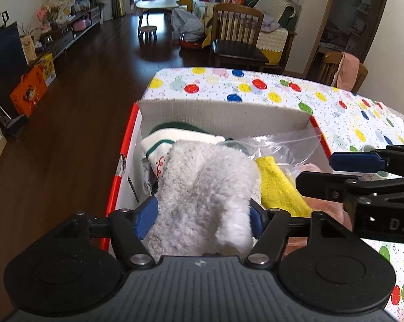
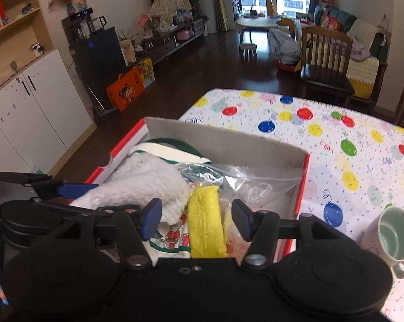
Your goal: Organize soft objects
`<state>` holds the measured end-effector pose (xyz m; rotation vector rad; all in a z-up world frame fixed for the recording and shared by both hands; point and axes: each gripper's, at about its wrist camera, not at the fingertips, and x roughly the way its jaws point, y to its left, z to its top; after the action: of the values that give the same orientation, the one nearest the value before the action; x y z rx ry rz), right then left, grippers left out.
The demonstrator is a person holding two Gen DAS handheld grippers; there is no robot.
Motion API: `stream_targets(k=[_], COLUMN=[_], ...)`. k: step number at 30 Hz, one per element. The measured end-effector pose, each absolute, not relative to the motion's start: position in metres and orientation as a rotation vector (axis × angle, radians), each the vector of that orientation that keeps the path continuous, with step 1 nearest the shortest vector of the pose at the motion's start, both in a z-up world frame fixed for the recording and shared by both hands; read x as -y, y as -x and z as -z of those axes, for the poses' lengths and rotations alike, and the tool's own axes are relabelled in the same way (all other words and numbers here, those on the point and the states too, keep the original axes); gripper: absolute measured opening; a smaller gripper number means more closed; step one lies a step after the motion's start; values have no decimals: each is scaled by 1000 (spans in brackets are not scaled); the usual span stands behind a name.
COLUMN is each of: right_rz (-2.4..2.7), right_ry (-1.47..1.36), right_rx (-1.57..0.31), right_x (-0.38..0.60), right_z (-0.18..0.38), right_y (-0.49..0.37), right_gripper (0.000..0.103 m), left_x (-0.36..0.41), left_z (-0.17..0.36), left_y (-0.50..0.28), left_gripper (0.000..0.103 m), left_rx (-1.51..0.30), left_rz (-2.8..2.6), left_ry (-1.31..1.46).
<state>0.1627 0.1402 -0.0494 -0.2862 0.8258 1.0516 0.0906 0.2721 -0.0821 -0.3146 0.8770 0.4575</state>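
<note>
A red-and-white cardboard box (image 1: 223,112) (image 2: 228,142) stands on the table's left part. It holds a fluffy grey-white cloth (image 1: 204,193) (image 2: 137,185), a yellow cloth (image 1: 279,187) (image 2: 204,225), a green-and-white Christmas-print cloth (image 1: 161,145) (image 2: 172,237) and a clear plastic bag (image 1: 282,145) (image 2: 244,182). My left gripper (image 1: 202,216) has its jaws wide apart, one on each side of the grey-white cloth, over the box's near left. My right gripper (image 2: 196,217) is open above the yellow cloth and holds nothing; it also shows in the left wrist view (image 1: 363,171).
The table (image 2: 336,145) has a white cover with coloured dots. A white mug (image 2: 392,236) with a pale green inside stands right of the box. Wooden chairs (image 1: 236,37) stand beyond the far edge. Dark wooden floor lies to the left.
</note>
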Motion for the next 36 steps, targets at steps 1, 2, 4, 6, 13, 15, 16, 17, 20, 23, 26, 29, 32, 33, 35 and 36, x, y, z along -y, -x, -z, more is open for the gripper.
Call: stream_targets(k=[1,2,4,6,13,15,16,17,20,23,26,29,32,33,35,36], right_rz=[-1056,-1061,-1072,-1081,-1131,-1138,-1142,-1143,-1151,-1151,-1147,-1145,-1141,-1138,-1130,-1129], right_ry=[283,278,270,262,217,205,198,194,181,167,161,153,143,141,140,138], right_rx=[-818,-815,-799,-777,-694,-668,-658,-649,-630,-612,-586,-559,-532,-522,-505,-500], right_x=[-137,-136,-131,-126,-106,-99,-96,-93,-84,-74,-65,-55,-44,-39,-33,-30], right_z=[46,43,35,26,-3,-9,-11,-14,-17,-18,-18,-17,-18,-18,-17,-17], right_y=[-161,-159,-156,-153,-140,-139,-138,-137,-135,-132,-129,-123,-118,-117,-113,-112], right_gripper=[59,59,63,64,69,72,72,72,73,75,77,79,83,85,87,87], left_x=[-271,-270,-268,-265,-245,-240,-237,-236,-230,-223,-217,-209,-202,-199,-194,-191], left_z=[79,76,69,61,31,24,21,18,11,5,0,-4,-6,-6,-8,-8], left_y=[-89,-87,-84,-81,-66,-62,-60,-59,-54,-50,-44,-39,-36,-34,-30,-28], left_gripper=[68,68,68,68,70,72,72,72,73,75,75,80,83,83,83,85], left_rx=[-870,-862,-845,-825,-739,-718,-710,-701,-680,-661,-639,-620,-598,-591,-577,-571], left_rz=[-457,-455,-449,-442,-415,-407,-404,-399,-387,-377,-366,-359,-342,-336,-322,-315], left_ry=[311,310,312,303,233,220,216,216,205,190,180,172,173,173,172,172])
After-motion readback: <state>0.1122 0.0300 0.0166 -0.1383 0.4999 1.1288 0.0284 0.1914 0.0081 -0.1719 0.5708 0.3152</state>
